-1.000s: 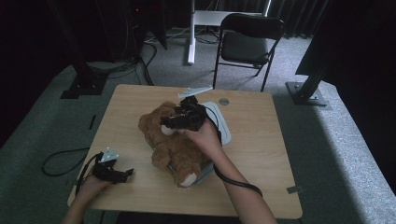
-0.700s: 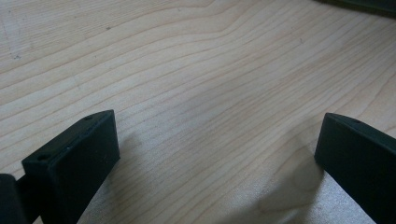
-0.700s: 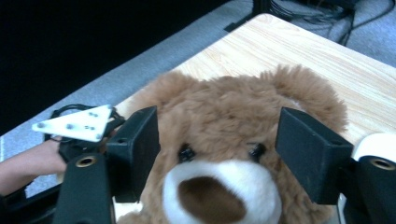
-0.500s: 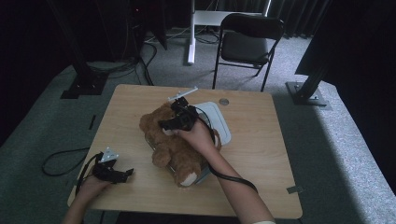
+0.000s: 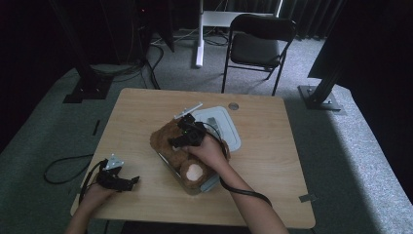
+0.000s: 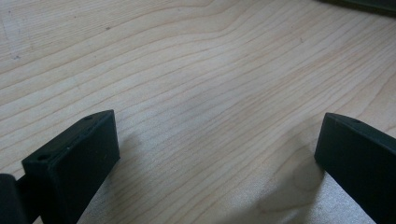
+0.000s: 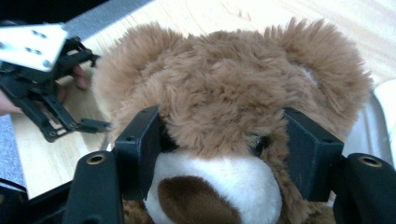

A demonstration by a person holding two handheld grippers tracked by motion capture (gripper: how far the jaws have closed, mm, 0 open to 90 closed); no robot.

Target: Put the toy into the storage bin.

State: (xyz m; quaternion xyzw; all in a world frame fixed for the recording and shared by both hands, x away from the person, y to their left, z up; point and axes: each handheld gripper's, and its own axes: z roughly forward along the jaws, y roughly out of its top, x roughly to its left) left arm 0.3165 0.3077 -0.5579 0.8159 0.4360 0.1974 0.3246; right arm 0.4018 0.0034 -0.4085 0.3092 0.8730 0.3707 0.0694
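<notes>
Since a second ago my right gripper [image 7: 219, 154] has sunk onto the teddy bear [image 7: 224, 93], jaws closing astride its head. Its body hides a clear bin [image 5: 210, 183] — white lid [image 5: 226, 124] beside. My left gripper [image 5: 127, 180] rests agape on the table [image 6: 196, 70].

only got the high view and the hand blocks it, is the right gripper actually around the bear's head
observer: yes, the head of the teddy bear sits between the jaws of the right gripper, which have just been closing; the pads press into the fur beside its eyes
operator: which way is it facing
observer: its white muzzle faces that gripper's camera
operator: and the left gripper
observer: open over bare table, nothing between its jaws
</notes>
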